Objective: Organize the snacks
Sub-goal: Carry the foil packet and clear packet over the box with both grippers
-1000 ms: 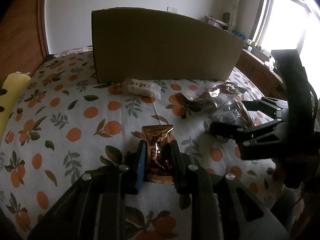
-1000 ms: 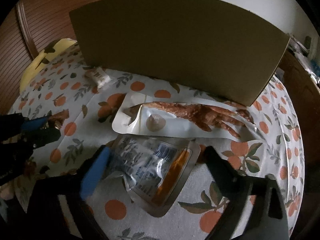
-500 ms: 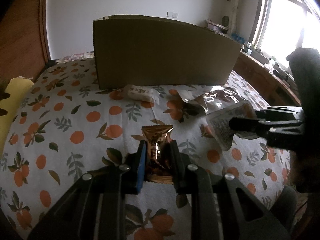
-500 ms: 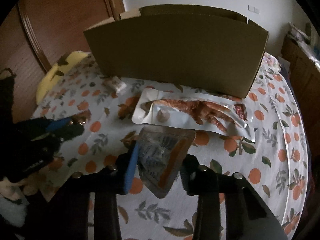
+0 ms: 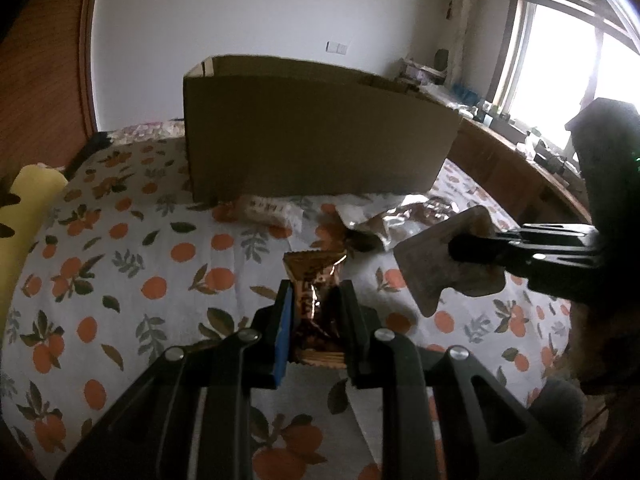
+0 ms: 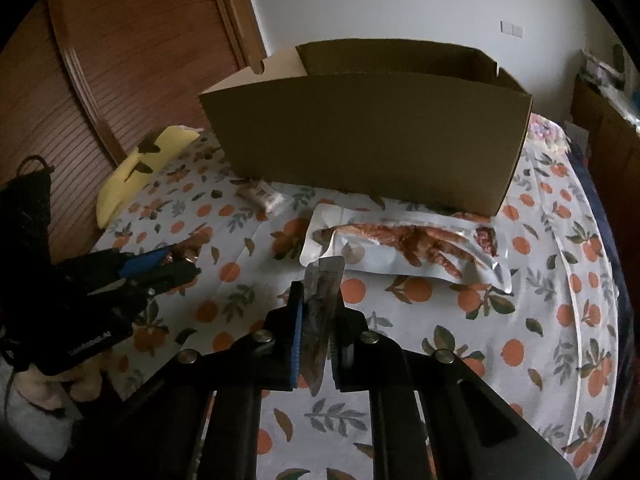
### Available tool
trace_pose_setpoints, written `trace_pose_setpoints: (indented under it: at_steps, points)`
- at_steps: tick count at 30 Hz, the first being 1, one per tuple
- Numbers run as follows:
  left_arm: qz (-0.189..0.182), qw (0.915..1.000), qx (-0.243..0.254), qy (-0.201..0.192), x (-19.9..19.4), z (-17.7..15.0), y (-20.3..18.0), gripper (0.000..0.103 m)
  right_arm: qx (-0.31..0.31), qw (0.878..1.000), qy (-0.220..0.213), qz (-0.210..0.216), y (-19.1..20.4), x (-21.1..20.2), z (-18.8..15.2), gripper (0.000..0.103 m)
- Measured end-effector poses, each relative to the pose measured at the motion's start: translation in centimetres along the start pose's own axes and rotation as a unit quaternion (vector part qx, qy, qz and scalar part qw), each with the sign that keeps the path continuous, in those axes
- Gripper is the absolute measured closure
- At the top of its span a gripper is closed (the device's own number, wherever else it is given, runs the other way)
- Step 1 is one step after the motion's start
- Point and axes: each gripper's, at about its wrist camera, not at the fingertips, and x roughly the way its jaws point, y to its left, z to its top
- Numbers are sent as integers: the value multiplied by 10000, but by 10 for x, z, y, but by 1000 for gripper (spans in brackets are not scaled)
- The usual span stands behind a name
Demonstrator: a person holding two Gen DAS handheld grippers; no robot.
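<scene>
My left gripper (image 5: pixel 316 300) is shut on a shiny brown snack packet (image 5: pixel 316 280) and holds it above the bed. My right gripper (image 6: pixel 318 300) is shut on a flat clear snack pouch (image 6: pixel 320 308), lifted edge-on; it also shows in the left wrist view (image 5: pixel 444 264). An open cardboard box (image 6: pixel 372 136) stands at the back of the bed. A large clear pouch of chicken feet (image 6: pixel 408 244) and a small white packet (image 6: pixel 262 196) lie in front of the box.
The bed has a white sheet with orange fruit print (image 6: pixel 540 320). A yellow pillow (image 6: pixel 136 168) lies at the left by a wooden wardrobe (image 6: pixel 120 60). A wooden desk (image 5: pixel 520 172) and window are at the right.
My right gripper has closed on the clear pouch and lifted it off the bed. Both grippers have risen, so the box top now shows. The left keeps its brown packet.
</scene>
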Motion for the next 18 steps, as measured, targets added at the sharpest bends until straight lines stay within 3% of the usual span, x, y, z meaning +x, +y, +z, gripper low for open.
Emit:
trace_pose_setpoints:
  at_steps: [8,18]
  points:
    - [-66,9998,77,-189,-17,14,-6,83,-148,9997,-177,-82,3,-16,11,95]
    - [31,9978,298,-583,-34,66,-7,83,-504,9970,-528,-251,6,-46,54,95]
